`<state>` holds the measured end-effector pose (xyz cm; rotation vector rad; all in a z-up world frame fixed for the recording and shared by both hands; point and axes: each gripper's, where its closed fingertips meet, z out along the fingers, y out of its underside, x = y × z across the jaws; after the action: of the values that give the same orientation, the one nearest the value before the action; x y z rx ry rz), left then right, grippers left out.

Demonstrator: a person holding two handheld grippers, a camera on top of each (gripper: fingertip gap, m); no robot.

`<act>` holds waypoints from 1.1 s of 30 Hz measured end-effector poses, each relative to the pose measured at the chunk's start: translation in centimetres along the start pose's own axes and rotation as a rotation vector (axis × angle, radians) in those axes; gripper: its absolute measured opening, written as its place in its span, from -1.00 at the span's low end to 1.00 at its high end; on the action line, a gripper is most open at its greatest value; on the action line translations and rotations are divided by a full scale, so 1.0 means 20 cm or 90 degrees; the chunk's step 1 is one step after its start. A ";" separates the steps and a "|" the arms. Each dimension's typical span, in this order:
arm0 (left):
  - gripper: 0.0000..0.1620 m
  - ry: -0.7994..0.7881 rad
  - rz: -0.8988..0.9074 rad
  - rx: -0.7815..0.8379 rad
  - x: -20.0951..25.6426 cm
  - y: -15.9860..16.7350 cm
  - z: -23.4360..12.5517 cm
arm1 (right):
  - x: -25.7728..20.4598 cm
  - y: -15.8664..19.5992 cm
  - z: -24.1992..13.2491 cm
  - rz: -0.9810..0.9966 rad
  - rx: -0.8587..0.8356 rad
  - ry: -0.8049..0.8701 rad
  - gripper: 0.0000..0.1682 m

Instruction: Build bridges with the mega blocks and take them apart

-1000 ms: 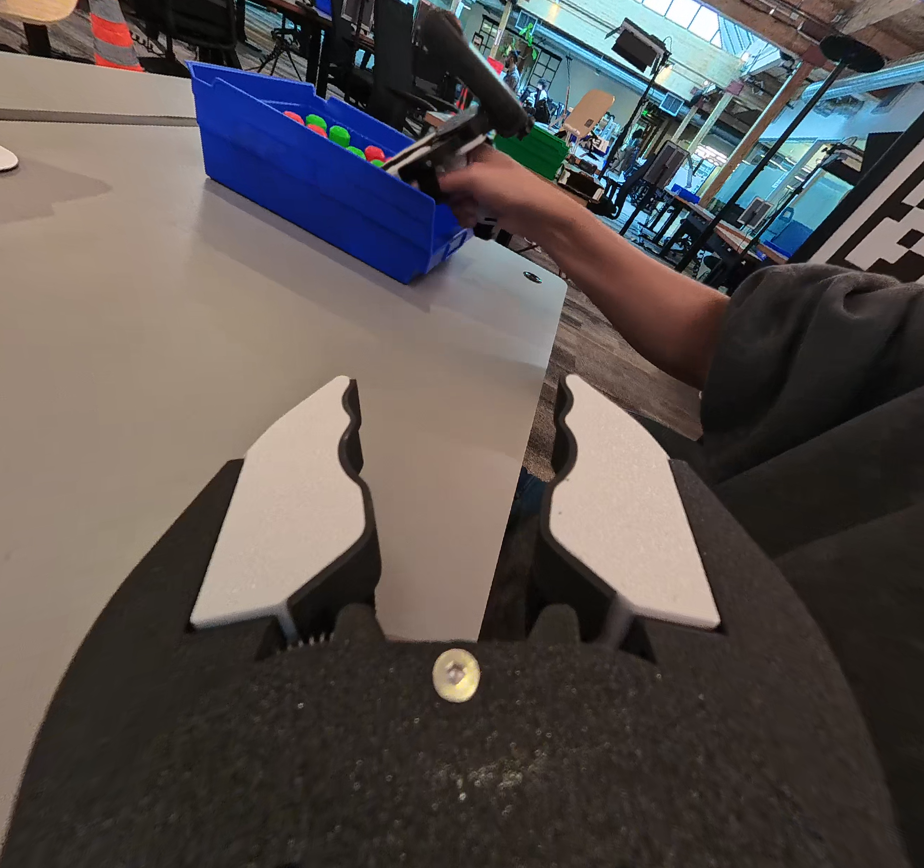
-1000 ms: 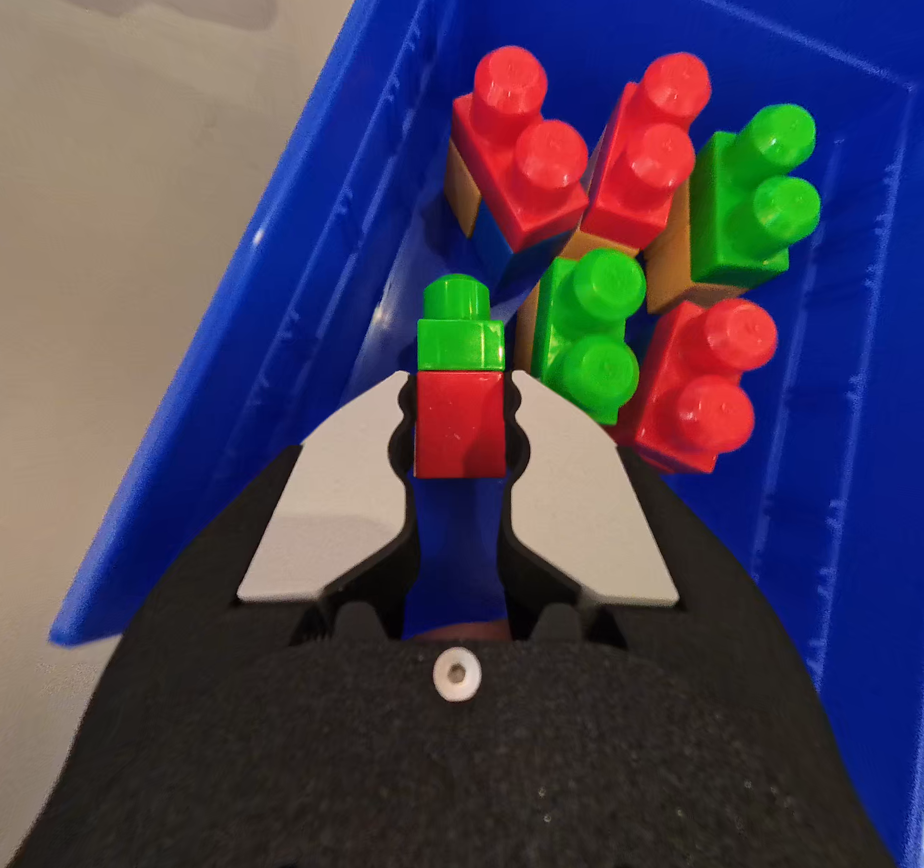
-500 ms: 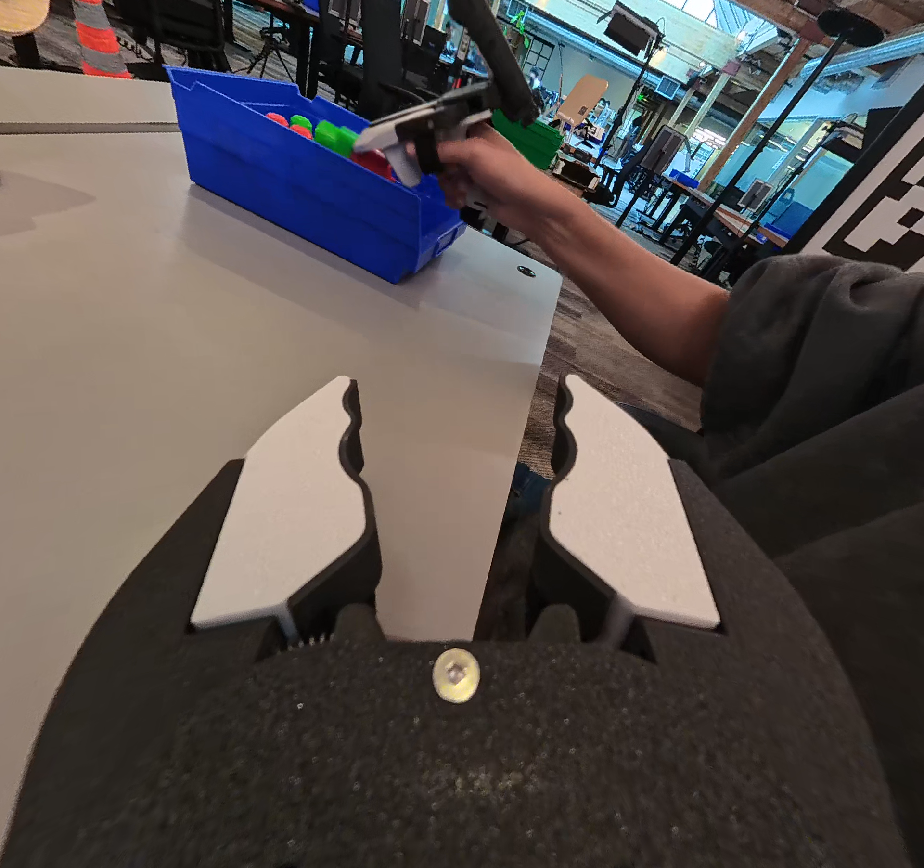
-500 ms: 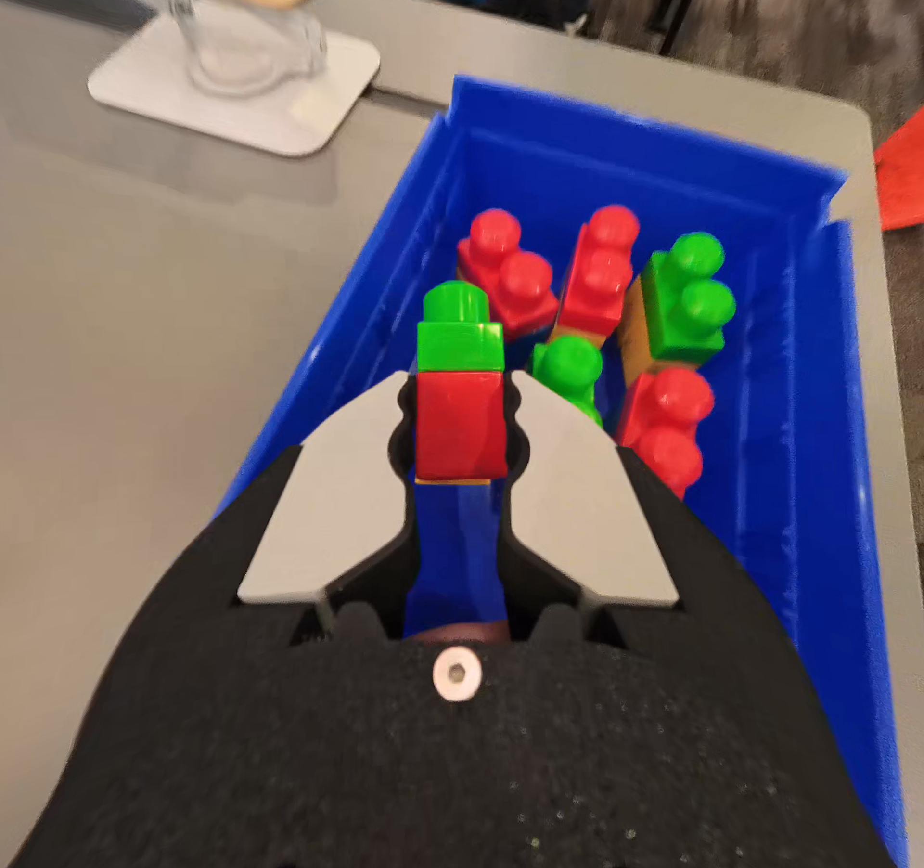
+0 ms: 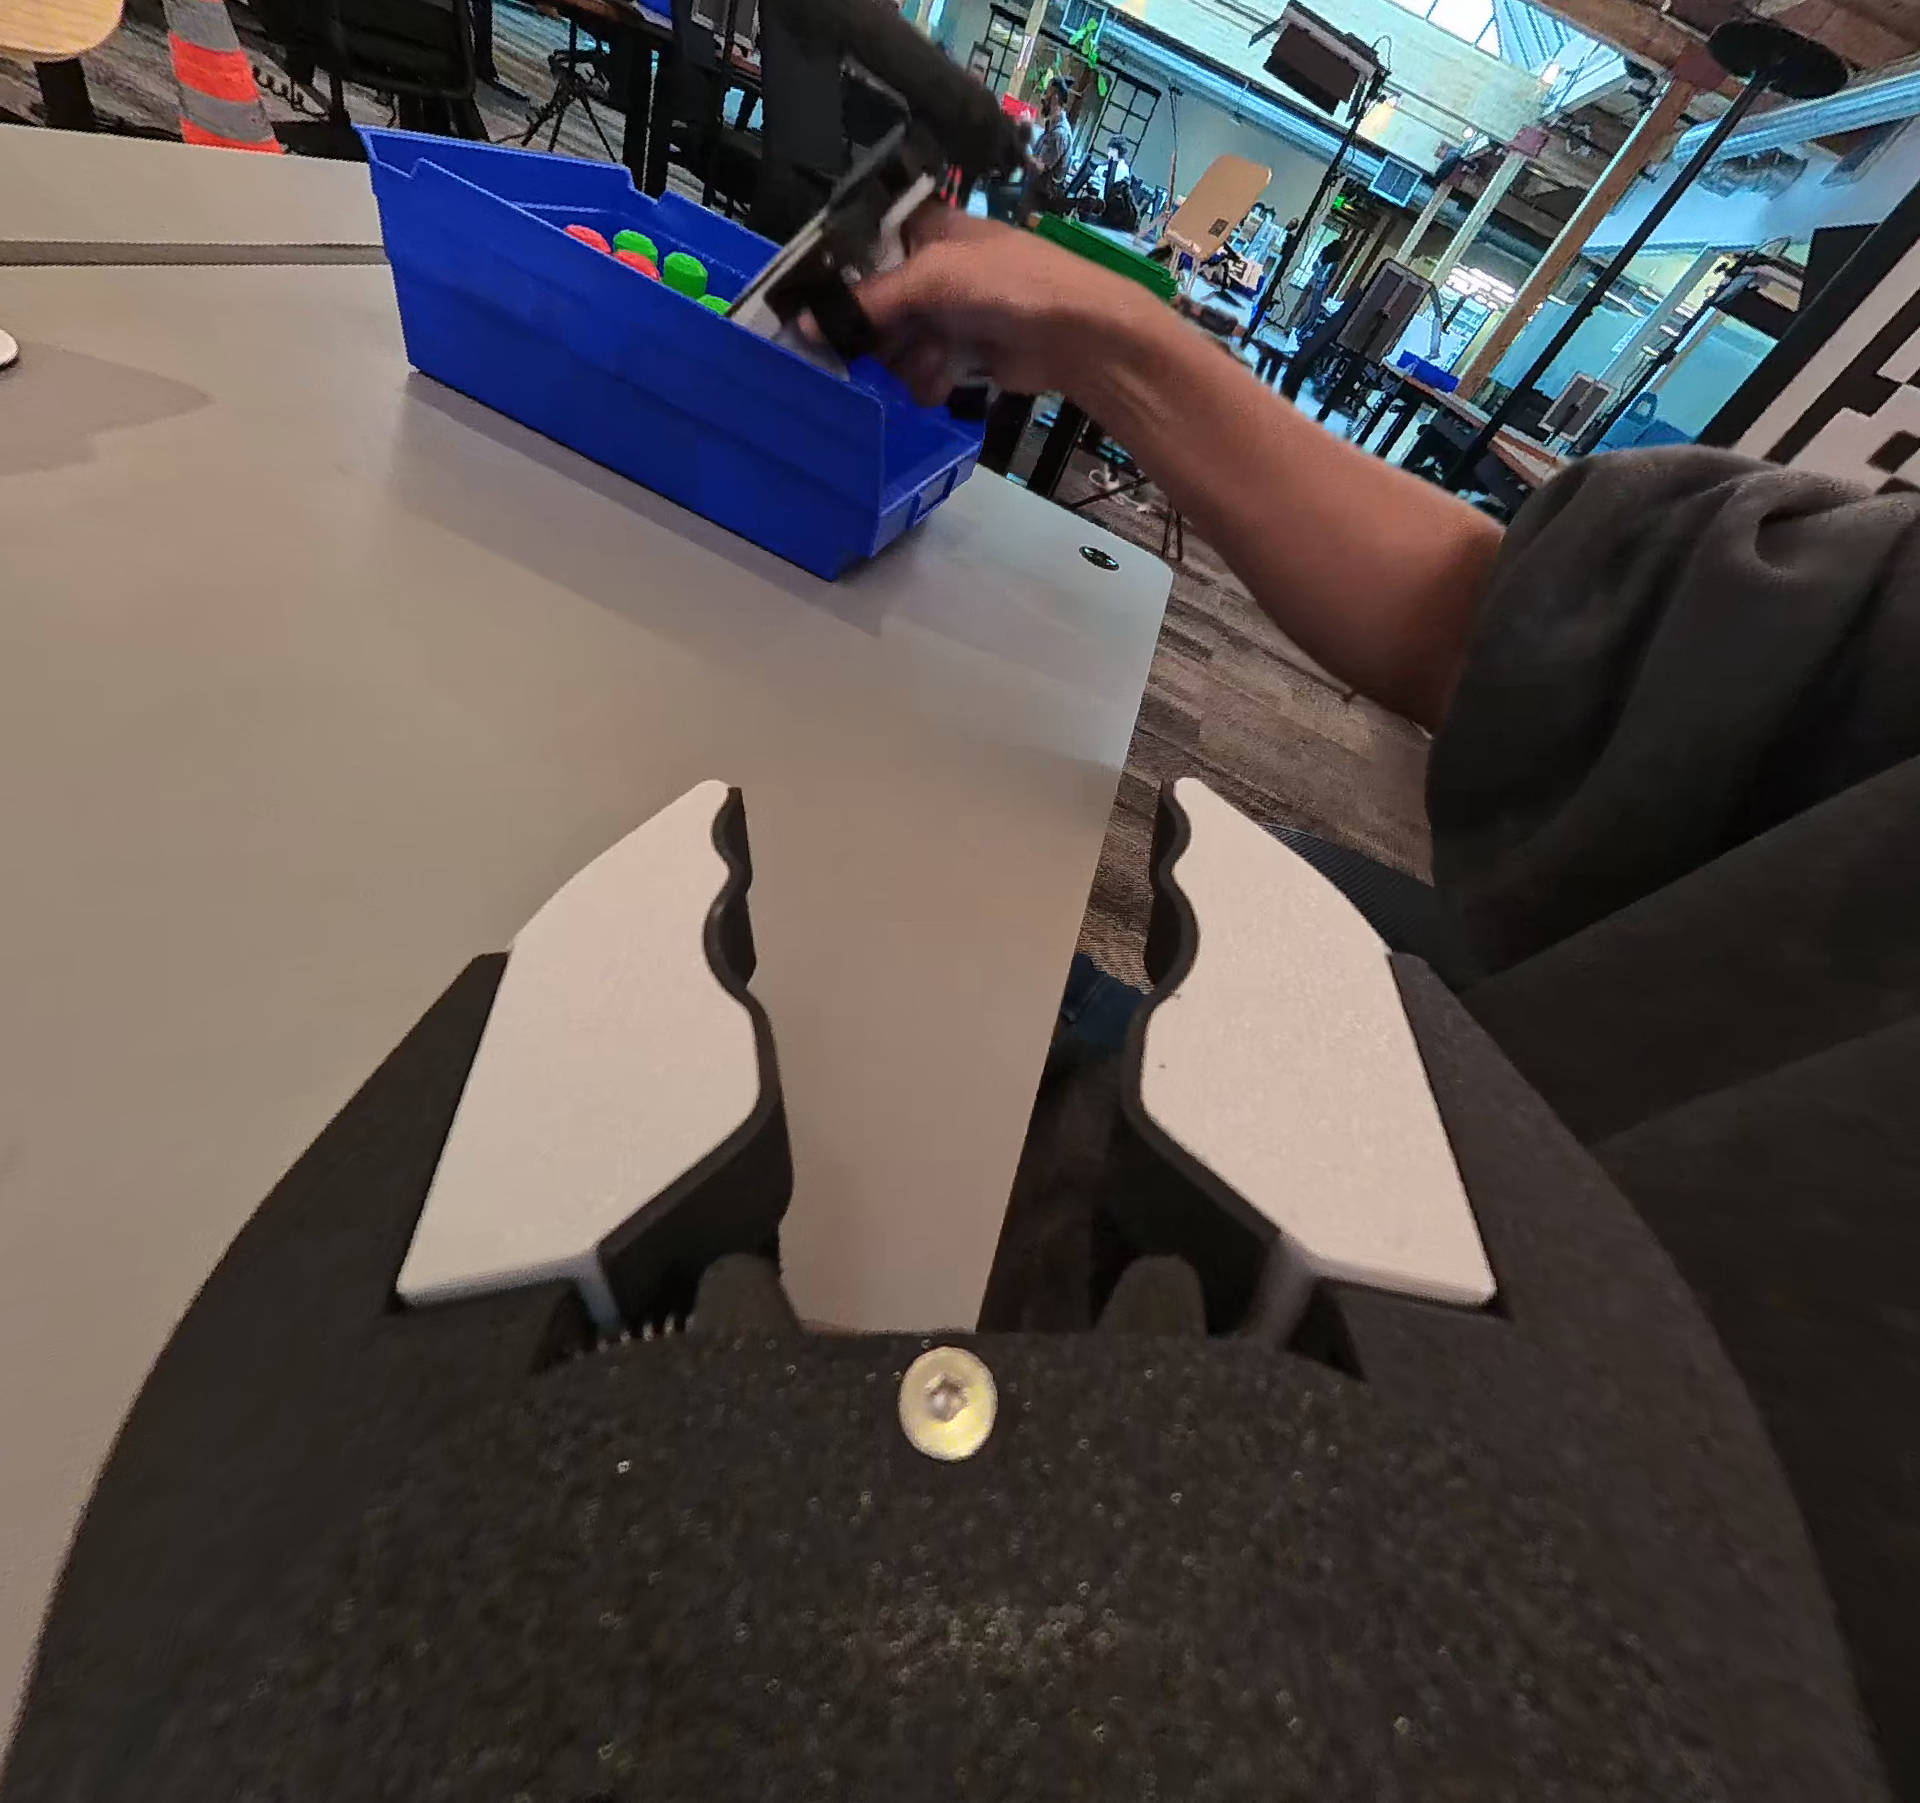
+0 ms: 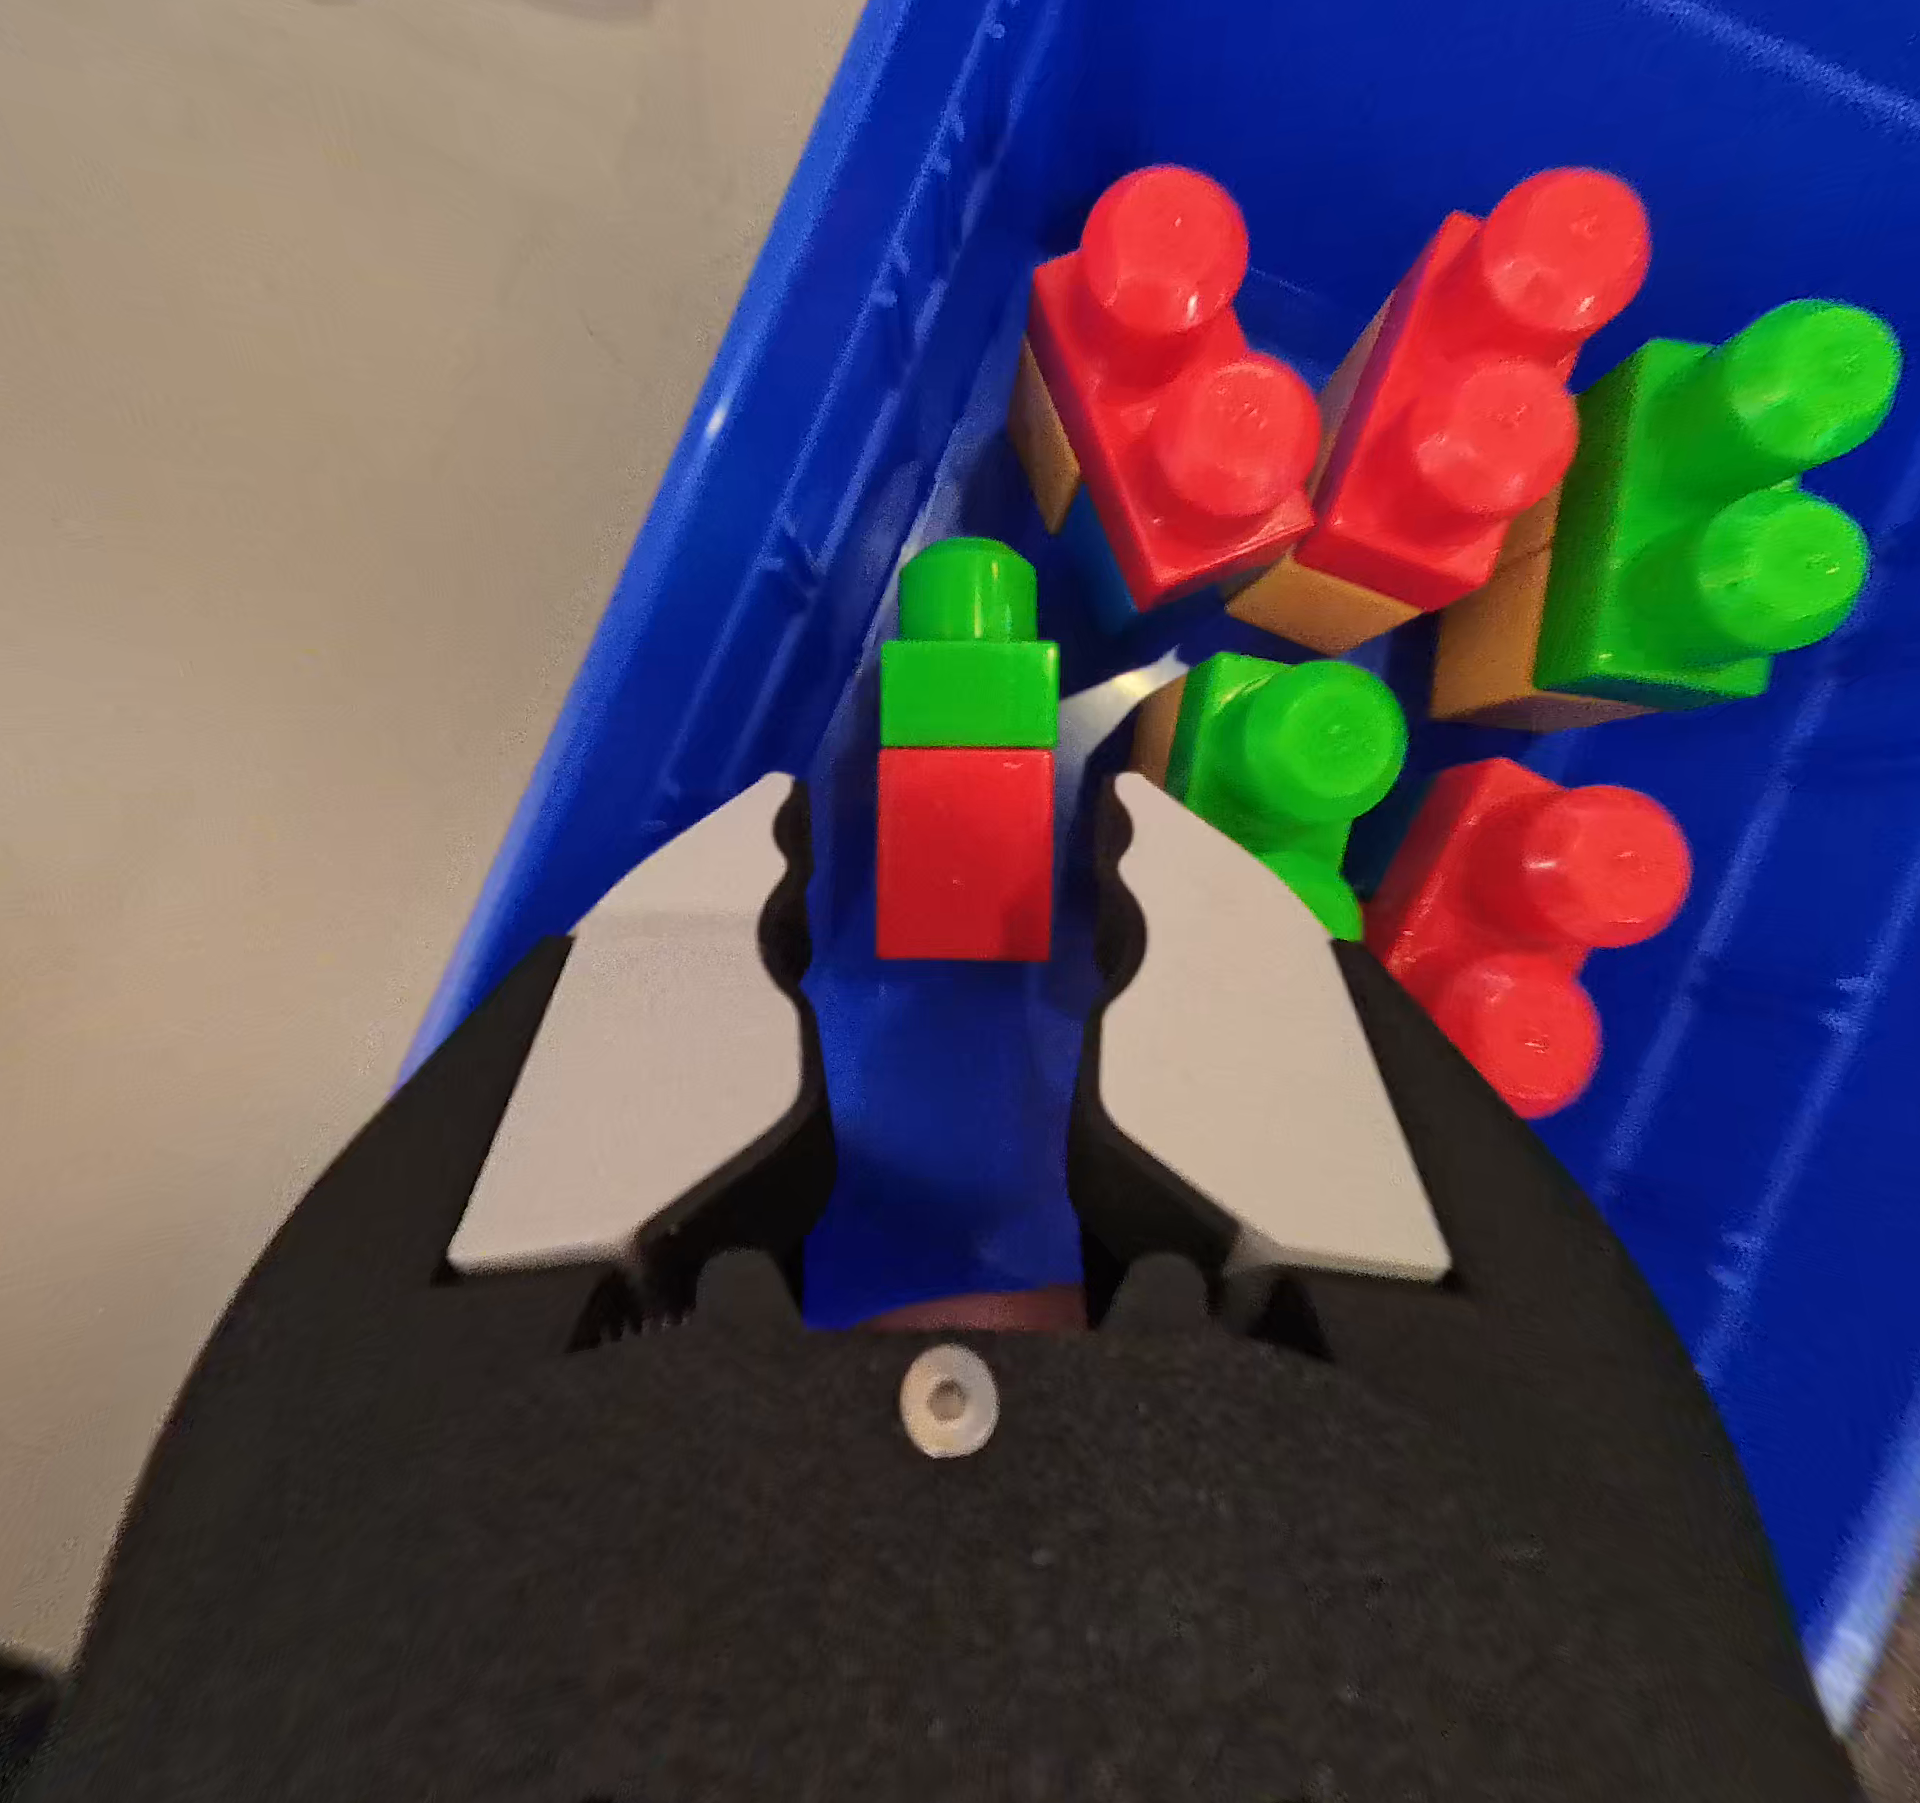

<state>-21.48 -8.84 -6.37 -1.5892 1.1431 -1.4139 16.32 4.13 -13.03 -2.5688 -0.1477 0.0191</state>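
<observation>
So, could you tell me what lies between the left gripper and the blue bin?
Only bare grey table lies between the open left gripper and the blue bin, as the left wrist view shows.

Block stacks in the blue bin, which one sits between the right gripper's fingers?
The green-on-red stack by the blue bin's left wall. It lies between the open right gripper's fingers; the others lie off to its right.

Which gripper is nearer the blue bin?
Right. The right gripper is inside the blue bin, its jaws around a red-and-green block stack. The left gripper hovers over bare table, well short of it.
</observation>
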 end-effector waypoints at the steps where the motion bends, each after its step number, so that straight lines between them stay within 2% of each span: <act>1: -0.09 0.002 -0.002 -0.001 0.00 0.00 0.00 | 0.01 -0.02 -0.03 -0.003 -0.023 -0.004 -0.37; 3: -0.09 0.005 -0.006 -0.004 0.01 0.01 0.01 | -0.01 -0.09 -0.09 0.002 -0.079 -0.037 -0.31; 6: -0.09 0.008 -0.001 -0.011 0.02 0.01 0.03 | 0.00 -0.15 -0.09 -0.007 -0.171 -0.035 -0.37; 11: -0.09 0.013 0.014 -0.018 0.05 0.01 0.04 | 0.01 -0.14 0.02 -0.027 -0.278 -0.008 -0.43; 17: -0.09 0.013 0.015 -0.026 0.06 0.03 0.05 | 0.07 -0.02 0.17 -0.021 -0.365 0.039 -0.59; 21: -0.09 0.009 0.022 -0.021 0.06 0.01 0.03 | 0.08 -0.10 0.14 -0.042 -0.285 0.035 -0.59; 26: -0.09 0.010 0.018 -0.021 0.06 0.02 0.03 | 0.04 -0.34 -0.03 -0.035 0.004 0.024 -0.60; 29: -0.09 0.008 0.023 -0.023 0.06 0.02 0.03 | 0.03 -0.33 -0.06 -0.012 0.151 0.041 -0.60; 33: -0.09 0.015 0.021 -0.030 0.07 0.04 0.05 | 0.03 -0.25 0.01 -0.049 0.219 0.099 -0.60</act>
<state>-20.55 -10.48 -6.70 -1.5835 1.2195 -1.3967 16.50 8.41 -10.47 -2.2090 -0.1688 -0.1695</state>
